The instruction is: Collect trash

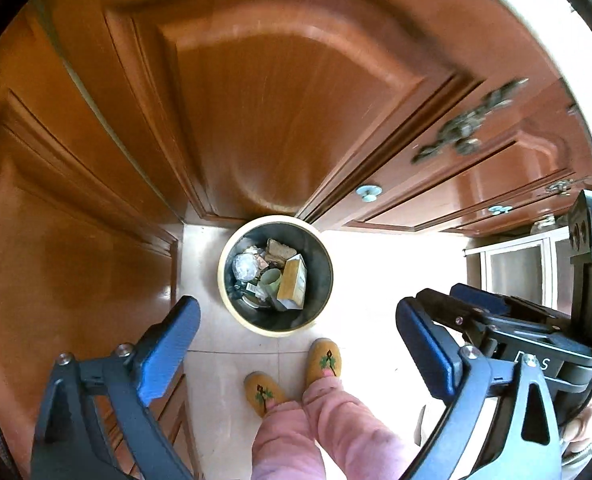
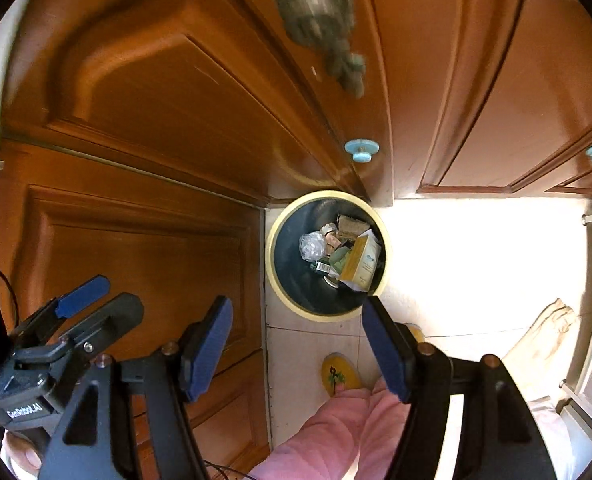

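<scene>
At the far left stands a glossy orange-brown panelled wooden cabinet door (image 1: pixel 76 240), and the left tool (image 1: pixel 296 344) hangs in front of it, pointing steeply down at the pale tiled floor (image 1: pixel 368 280), its blue-padded jaws spread wide apart with nothing between them. Between and beyond those jaws sits the round dark trash bin with a cream rim (image 1: pixel 275 276), on the floor tight in the corner where the cabinet doors meet. Inside it lie the collected pieces: a crumpled clear plastic wrapper (image 1: pixel 245 266) on the left, a tan and white cardboard box (image 1: pixel 294 284) leaning on the right, and smaller scraps between them. Just below the bin are two yellow slippers with a green and pink motif (image 1: pixel 324 360), worn by a person in pink trousers (image 1: pixel 320 432). Further right the right tool (image 2: pixel 298 348) hangs over the same bin, its blue pads parted and empty. Beyond it the cabinet fronts carry a pale blue round knob (image 2: pixel 362 149) and a blurred bronze ornamental handle (image 2: pixel 320 12). A light cloth (image 2: pixel 544 344) lies on the floor at the far right
</scene>
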The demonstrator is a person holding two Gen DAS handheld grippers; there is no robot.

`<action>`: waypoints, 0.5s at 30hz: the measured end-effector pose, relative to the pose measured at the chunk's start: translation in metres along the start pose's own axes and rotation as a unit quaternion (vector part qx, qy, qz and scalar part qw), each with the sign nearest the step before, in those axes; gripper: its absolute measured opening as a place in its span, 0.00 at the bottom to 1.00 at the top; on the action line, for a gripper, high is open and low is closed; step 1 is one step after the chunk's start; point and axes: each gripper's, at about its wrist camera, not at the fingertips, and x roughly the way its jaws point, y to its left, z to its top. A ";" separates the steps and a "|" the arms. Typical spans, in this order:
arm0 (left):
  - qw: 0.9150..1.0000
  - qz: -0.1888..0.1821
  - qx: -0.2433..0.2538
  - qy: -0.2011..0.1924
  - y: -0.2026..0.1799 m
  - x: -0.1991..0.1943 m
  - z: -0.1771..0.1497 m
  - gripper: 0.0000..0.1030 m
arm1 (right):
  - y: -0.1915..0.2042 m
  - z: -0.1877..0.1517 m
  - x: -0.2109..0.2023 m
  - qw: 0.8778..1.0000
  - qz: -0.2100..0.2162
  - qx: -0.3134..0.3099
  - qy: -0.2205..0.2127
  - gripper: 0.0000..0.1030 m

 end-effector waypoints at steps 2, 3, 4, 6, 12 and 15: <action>1.000 0.001 0.003 -0.004 -0.006 -0.026 0.001 0.95 | 0.008 -0.002 -0.021 1.000 -0.003 -0.005 -0.005 0.66; 1.000 0.000 0.005 -0.007 -0.009 -0.039 0.002 0.95 | 0.013 -0.004 -0.031 1.000 -0.003 -0.009 -0.007 0.66; 1.000 0.000 0.006 -0.010 -0.012 -0.048 0.002 0.95 | 0.017 -0.005 -0.041 1.000 -0.003 -0.012 -0.010 0.66; 1.000 -0.002 0.008 -0.019 -0.017 -0.073 0.003 0.95 | 0.027 -0.008 -0.065 1.000 -0.004 -0.022 -0.018 0.66; 0.999 -0.004 -0.005 -0.033 -0.026 -0.137 0.005 0.95 | 0.046 -0.014 -0.122 0.999 -0.007 -0.033 -0.039 0.67; 0.999 0.000 -0.008 -0.049 -0.030 -0.168 0.005 0.95 | 0.054 -0.019 -0.150 0.998 -0.003 -0.035 -0.053 0.67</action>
